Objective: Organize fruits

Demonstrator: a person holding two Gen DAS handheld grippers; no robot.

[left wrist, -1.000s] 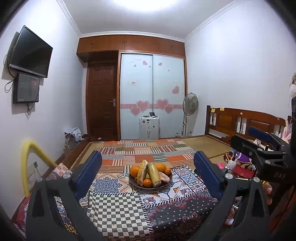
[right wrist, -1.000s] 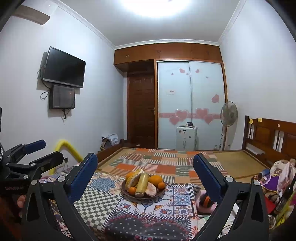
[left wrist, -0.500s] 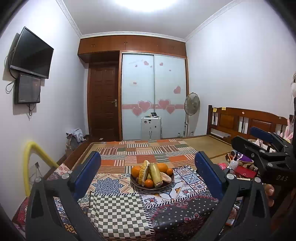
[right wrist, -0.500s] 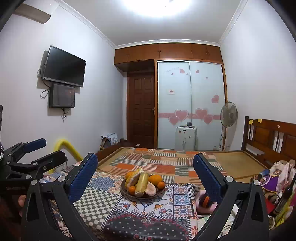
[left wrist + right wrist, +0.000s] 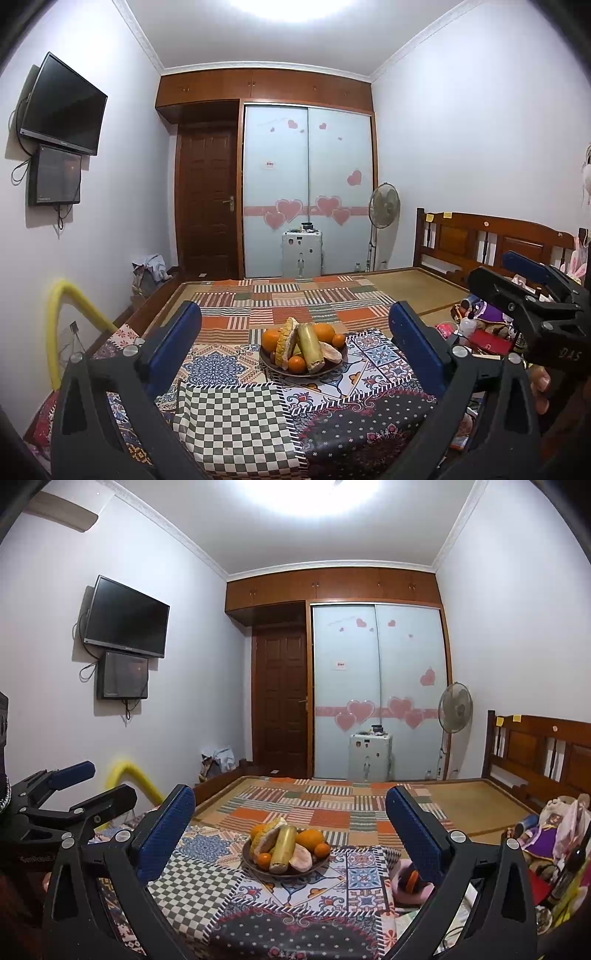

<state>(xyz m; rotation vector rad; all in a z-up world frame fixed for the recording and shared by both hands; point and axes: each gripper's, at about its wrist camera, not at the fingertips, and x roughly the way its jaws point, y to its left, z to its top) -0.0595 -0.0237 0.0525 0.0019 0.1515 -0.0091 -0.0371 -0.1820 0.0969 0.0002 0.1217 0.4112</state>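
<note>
Left gripper (image 5: 295, 334) and right gripper (image 5: 290, 818), jaws wide apart, empty, hover before fruit plate (image 5: 303, 370) on patchwork-covered bench (image 5: 236, 417).

Bedroom interior. Pale walls (image 5: 480, 147) under a bright ceiling light (image 5: 295, 5). Upper left: wall-mounted television (image 5: 62, 105) above a smaller screen (image 5: 55, 176). Centre: dark wooden door (image 5: 207, 206) beside sliding wardrobe doors (image 5: 308, 177) with pink hearts. Right: standing fan (image 5: 384, 202) and wooden headboard (image 5: 491, 240). Foreground: patchwork cloth (image 5: 236, 413).
</note>
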